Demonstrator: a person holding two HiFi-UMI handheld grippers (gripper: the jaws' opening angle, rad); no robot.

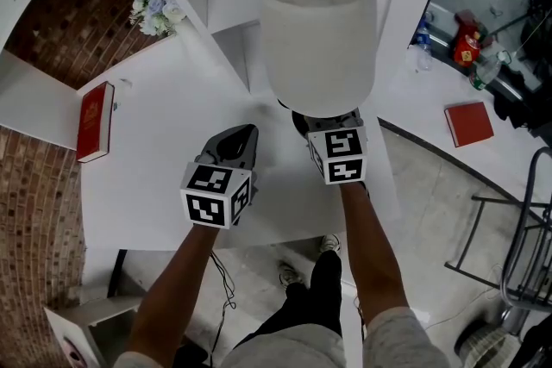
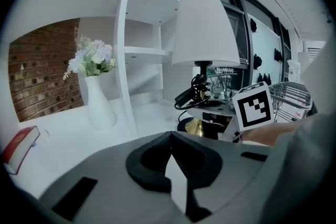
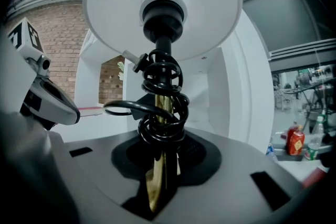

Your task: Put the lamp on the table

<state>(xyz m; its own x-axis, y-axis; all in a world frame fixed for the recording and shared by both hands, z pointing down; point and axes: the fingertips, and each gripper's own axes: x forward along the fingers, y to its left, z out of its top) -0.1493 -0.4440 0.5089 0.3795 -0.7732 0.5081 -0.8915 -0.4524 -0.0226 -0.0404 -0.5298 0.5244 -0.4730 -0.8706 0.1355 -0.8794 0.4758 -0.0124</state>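
Observation:
A table lamp with a white drum shade (image 1: 317,30) stands upright over the white table (image 1: 155,142). My right gripper (image 1: 333,120) is shut on its brass stem (image 3: 159,176), just below a black cord (image 3: 160,113) coiled round the stem. The lamp's dark foot (image 1: 299,121) shows under the shade; I cannot tell whether it rests on the table. My left gripper (image 1: 241,136) hovers to the left of the lamp, shut, nothing in it. In the left gripper view the shade (image 2: 205,29) and the brass foot (image 2: 195,126) lie ahead to the right of that gripper (image 2: 169,138).
A red book (image 1: 93,121) lies at the table's left edge. A white vase of flowers (image 2: 97,97) stands by the white shelf unit (image 2: 134,34) behind the table. On the right, a counter holds another red book (image 1: 468,123) and bottles (image 1: 467,47); a metal chair frame (image 1: 517,254) stands below.

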